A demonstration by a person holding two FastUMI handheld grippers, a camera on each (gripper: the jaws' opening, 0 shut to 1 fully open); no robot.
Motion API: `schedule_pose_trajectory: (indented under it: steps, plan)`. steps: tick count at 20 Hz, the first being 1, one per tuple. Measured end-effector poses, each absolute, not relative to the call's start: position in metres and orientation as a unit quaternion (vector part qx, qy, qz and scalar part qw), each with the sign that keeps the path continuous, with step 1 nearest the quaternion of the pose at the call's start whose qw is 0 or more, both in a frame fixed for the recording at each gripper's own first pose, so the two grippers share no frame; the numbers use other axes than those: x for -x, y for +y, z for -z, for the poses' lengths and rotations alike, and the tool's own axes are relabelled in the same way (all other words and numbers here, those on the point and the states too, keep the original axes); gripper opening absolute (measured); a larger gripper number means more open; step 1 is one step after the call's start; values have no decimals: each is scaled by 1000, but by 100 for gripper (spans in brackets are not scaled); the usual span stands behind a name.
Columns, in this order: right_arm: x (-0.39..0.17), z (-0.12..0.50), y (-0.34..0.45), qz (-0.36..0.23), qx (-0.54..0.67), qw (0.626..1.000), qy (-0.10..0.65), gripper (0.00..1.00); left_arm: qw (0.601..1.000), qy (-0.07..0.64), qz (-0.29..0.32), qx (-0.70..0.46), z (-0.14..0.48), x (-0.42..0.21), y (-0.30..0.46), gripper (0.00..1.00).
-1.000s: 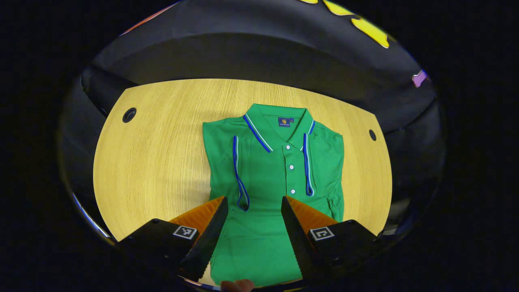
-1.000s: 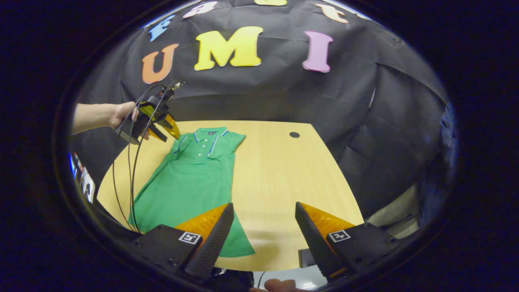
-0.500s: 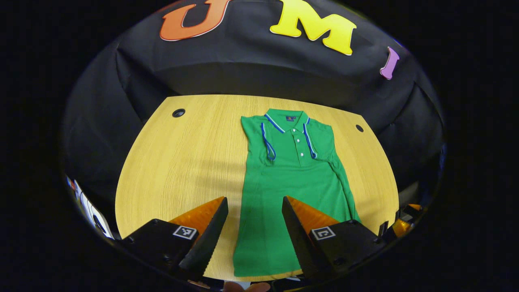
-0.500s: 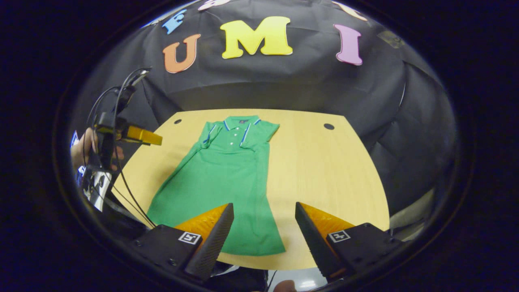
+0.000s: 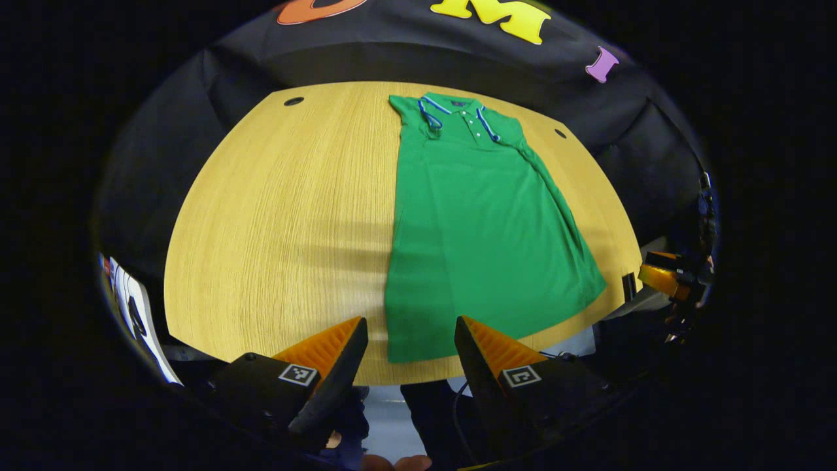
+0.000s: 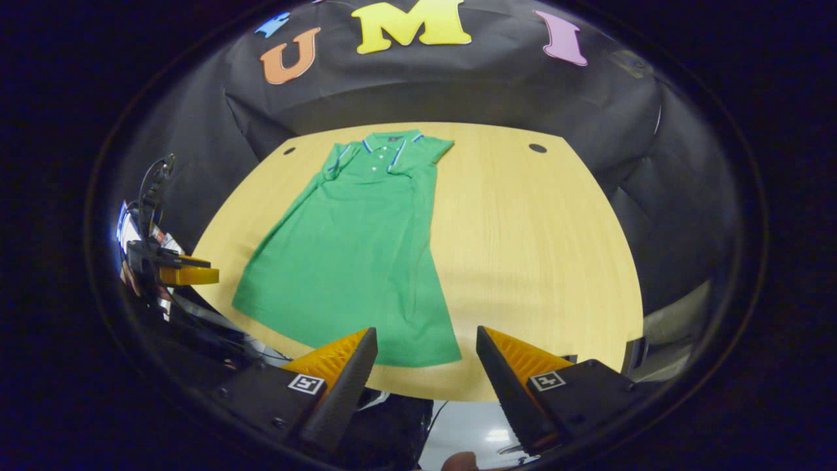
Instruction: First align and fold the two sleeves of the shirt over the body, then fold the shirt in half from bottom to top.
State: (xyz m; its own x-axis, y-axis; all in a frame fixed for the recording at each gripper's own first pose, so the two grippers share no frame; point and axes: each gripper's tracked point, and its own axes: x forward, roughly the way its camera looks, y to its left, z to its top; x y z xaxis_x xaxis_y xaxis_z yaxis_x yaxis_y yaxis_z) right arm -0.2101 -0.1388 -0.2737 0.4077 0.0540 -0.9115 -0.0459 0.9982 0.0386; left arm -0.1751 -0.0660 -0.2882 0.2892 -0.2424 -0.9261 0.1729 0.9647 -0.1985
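A green polo shirt (image 5: 480, 222) (image 6: 356, 252) with blue-and-white trim lies flat on the wooden table (image 5: 281, 216) (image 6: 536, 242), collar at the far side, both sleeves folded over the body. My left gripper (image 5: 410, 347) hangs open above the near table edge, at the shirt's bottom left corner. My right gripper (image 6: 426, 356) hangs open above the near edge, by the shirt's bottom right corner. Neither touches the cloth. The left gripper (image 6: 176, 271) also appears at the left of the right gripper view, and the right gripper (image 5: 670, 280) at the right of the left gripper view.
The table has two round cable holes near its far corners (image 5: 293, 101) (image 5: 560, 133). Black cloth walls stand behind and beside it. Cables (image 6: 153, 190) trail from the left gripper. Papers (image 5: 134, 307) lie below the table's left side.
Both grippers have drawn back from the collar end toward the near table edge and tilted down. The shirt has not moved. Both stay open.
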Motion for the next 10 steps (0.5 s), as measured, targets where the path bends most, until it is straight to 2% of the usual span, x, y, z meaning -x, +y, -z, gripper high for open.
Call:
schedule_pose_trajectory:
  steps: [4, 5, 10]
  plan:
    - [233, 294, -147, -27, 14, 826, 563, 100, 790, 596, 141, 23, 306, 207, -72, 87]
    - [237, 299, -148, -24, 17, 823, 568, 98, 789, 598, 143, 23, 309, 211, -74, 87]
    - [240, 325, -135, -26, 11, 811, 585, 97, 785, 606, 124, 35, 314, 206, -69, 87]
